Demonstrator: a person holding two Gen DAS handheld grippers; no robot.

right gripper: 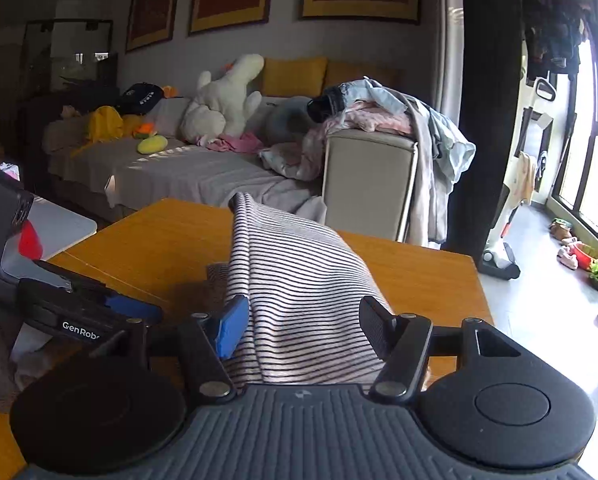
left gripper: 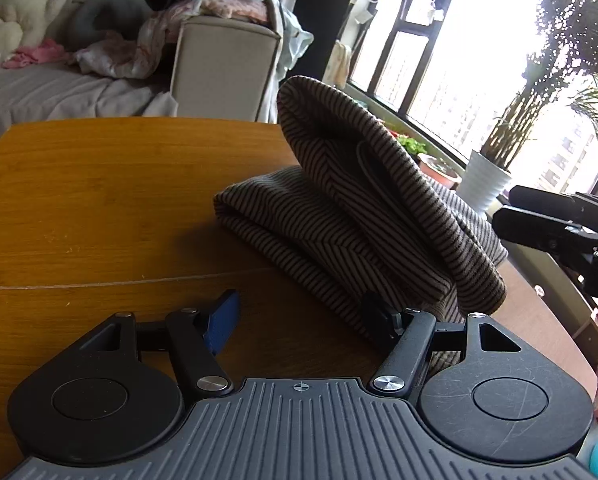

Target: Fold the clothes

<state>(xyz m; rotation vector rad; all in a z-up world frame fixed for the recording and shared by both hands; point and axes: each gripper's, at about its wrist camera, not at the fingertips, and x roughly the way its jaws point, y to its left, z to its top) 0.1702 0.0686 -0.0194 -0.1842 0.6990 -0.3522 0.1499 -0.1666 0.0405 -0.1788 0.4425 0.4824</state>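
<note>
A black-and-cream striped garment (left gripper: 339,216) lies partly folded on the wooden table (left gripper: 99,208), with one flap standing up over the pile. My left gripper (left gripper: 299,316) is open just in front of it; its right finger touches the garment's near edge. In the right wrist view the striped garment (right gripper: 299,288) runs forward between the fingers of my right gripper (right gripper: 305,324), which is open around the cloth. The right gripper also shows at the right edge of the left wrist view (left gripper: 539,220). The left gripper shows at the left of the right wrist view (right gripper: 131,308).
A sofa (right gripper: 179,172) with plush toys and a pile of clothes (right gripper: 379,112) on its armrest stands behind the table. Windows and potted plants (left gripper: 491,176) are to the right. The table's far edge (right gripper: 419,248) is near the garment.
</note>
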